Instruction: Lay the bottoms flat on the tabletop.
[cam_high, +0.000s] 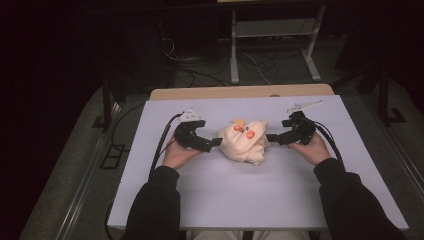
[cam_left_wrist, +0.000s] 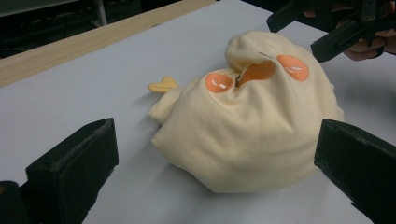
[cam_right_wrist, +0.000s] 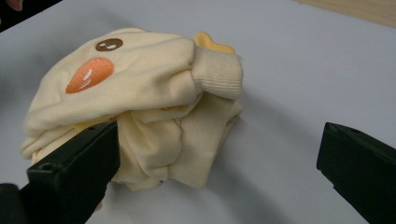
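Observation:
A cream-yellow garment (cam_high: 244, 141) lies bunched in a heap at the middle of the white table (cam_high: 210, 200). It has orange cheek patches, a small brown eye and ribbed cuffs (cam_right_wrist: 219, 72). My left gripper (cam_high: 216, 142) stands open just left of the heap, its black jaws wide apart with the garment (cam_left_wrist: 252, 126) ahead of them. My right gripper (cam_high: 272, 138) is open at the heap's right side. One of its jaws lies close against the folded garment (cam_right_wrist: 154, 121); the other is well apart over bare table. Neither holds anything.
The table's wooden far edge (cam_high: 240, 92) runs behind the garment. Cables trail from both grippers toward the near side. A metal frame (cam_high: 272, 45) and loose cables stand on the dark floor beyond.

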